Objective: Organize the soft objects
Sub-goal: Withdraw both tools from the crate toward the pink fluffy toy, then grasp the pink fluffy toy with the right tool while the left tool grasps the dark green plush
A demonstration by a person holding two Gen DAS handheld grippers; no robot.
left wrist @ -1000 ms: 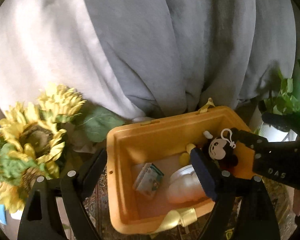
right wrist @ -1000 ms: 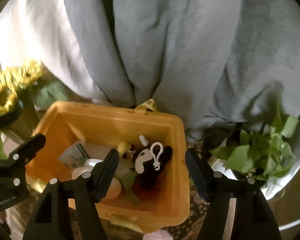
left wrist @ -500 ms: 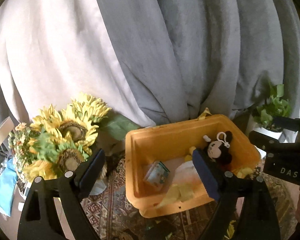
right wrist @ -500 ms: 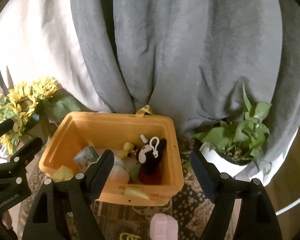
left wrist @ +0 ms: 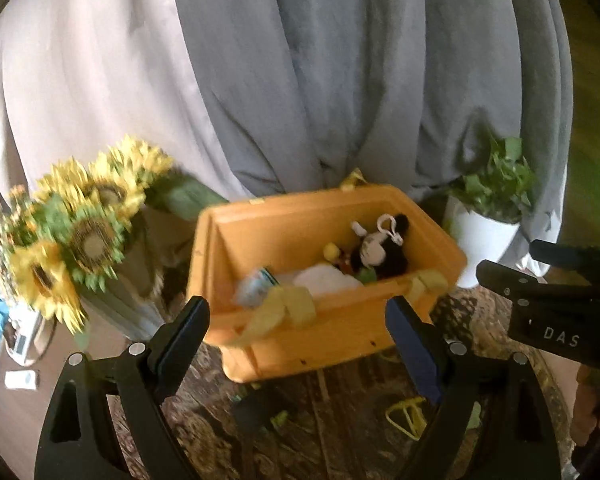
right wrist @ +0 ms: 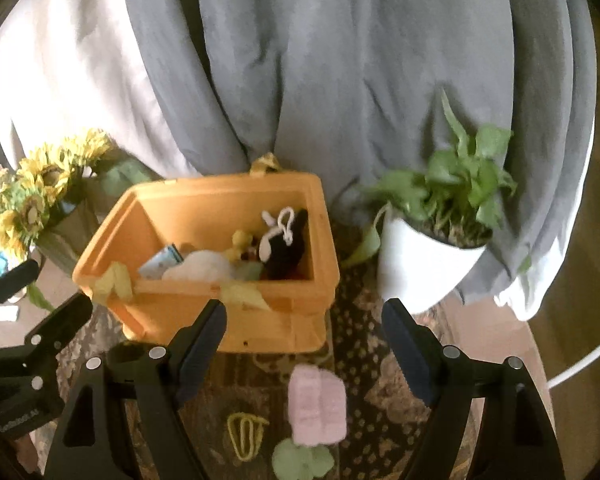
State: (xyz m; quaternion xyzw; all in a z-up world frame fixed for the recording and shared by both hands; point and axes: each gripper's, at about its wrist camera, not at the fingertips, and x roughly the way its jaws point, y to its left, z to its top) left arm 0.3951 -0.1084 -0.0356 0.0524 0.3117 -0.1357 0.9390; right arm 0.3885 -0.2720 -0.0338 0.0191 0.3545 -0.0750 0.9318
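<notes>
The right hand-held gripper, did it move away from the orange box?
Yes. The right hand-held gripper backed away from the orange box; pink cloth now shows below it.

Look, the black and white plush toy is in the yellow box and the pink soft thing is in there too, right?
Not quite. The plush toy is in the yellow box, but the pink soft thing lies on the rug in front of it, as the right wrist view shows.

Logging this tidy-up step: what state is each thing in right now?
left gripper: open, empty.
right gripper: open, empty.
orange bin: open-topped, partly filled.
black-and-white plush: in the bin.
pink soft item: on the rug, outside the bin.
potted plant: upright.
</notes>
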